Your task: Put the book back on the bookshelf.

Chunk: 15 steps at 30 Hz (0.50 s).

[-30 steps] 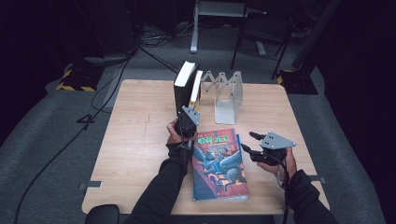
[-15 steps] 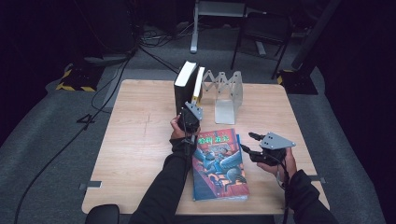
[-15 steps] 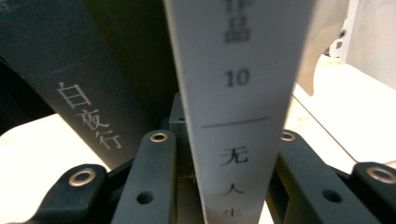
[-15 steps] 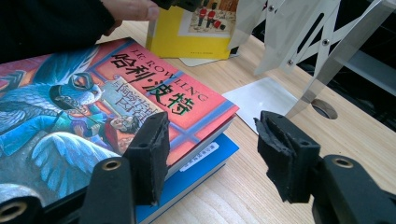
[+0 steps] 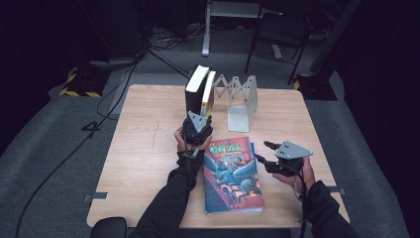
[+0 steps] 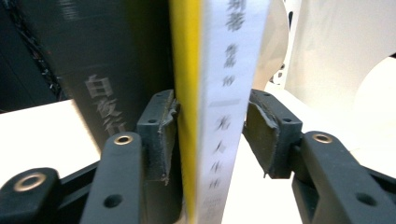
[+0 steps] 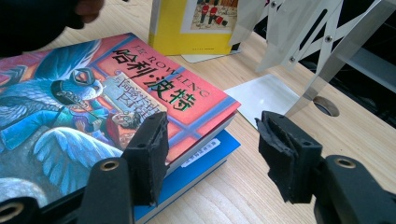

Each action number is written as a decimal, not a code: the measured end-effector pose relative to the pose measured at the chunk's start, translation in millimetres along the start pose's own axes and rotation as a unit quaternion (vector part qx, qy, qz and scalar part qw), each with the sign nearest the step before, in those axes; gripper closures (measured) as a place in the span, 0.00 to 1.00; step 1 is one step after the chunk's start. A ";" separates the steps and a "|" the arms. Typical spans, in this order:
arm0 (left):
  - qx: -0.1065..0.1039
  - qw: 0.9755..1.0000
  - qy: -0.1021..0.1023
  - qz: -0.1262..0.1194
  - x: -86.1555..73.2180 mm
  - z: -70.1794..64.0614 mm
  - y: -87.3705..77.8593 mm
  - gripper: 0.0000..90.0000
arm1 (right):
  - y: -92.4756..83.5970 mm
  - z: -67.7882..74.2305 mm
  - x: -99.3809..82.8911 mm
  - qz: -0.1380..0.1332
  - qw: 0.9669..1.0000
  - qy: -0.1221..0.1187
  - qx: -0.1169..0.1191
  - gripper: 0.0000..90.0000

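- Black-jawed right gripper (image 5: 267,153), lower right: jaws parted, holding nothing, beside the illustrated book (image 5: 232,173) lying flat.
- Left gripper (image 5: 198,130), centre: jaws just opened, astride the upright yellow-and-white book (image 6: 219,102); right pad off its spine, left pad unclear.
- Metal book rack (image 5: 240,99), upper centre.

Two upright books (image 5: 199,94), two stacked flat books (image 5: 232,173), one metal bookend rack (image 5: 241,101)

The left tool (image 5: 197,120) stands at the upright yellow book (image 6: 205,93), jaws just opened, a small gap at each pad. The right tool (image 5: 263,153) hovers level, jaws apart, well right of that book.
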State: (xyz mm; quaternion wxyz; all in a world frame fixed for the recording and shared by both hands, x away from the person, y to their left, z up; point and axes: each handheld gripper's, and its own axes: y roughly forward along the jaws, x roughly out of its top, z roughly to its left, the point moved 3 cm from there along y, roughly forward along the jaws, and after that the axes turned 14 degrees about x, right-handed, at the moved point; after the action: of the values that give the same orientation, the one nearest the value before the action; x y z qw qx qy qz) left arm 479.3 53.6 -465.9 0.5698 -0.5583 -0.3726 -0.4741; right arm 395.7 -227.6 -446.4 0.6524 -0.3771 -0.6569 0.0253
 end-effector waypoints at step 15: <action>-0.095 0.995 0.023 0.003 -26.0 24.0 -9.4 0.80 | -17.1 2.5 -24.2 0.019 1.000 0.016 0.000 0.47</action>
State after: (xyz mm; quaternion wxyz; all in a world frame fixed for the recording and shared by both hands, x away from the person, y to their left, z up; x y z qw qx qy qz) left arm 465.7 81.3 -485.7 0.5244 -0.5997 -0.3108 -0.5185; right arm 382.3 -251.5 -458.1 0.6624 -0.3897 -0.6390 0.0314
